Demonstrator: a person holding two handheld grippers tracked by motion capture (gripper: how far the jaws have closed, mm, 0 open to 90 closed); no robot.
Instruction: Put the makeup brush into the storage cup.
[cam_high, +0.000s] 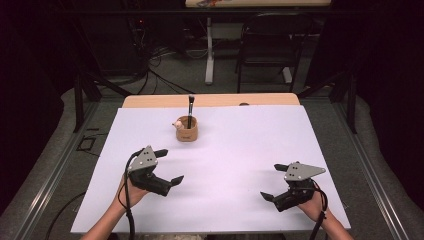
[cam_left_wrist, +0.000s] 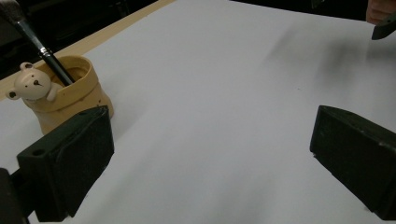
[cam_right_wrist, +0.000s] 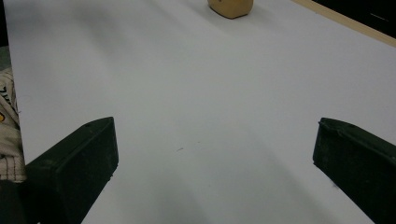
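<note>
My left tongs and right tongs are both wide open and hold nothing. The cup sits far up the counter, nearer my left tongs. It looks hard and may break. The brush in it looks light; I would pinch its thin handle.

- Table: we see a light wooden top, its far edge bare.
- White sheet: we find it covering nearly all the top.
- Tan holder: we place it on the sheet toward the far edge, a black brush upright inside, a small bear figure on its rim.
</note>
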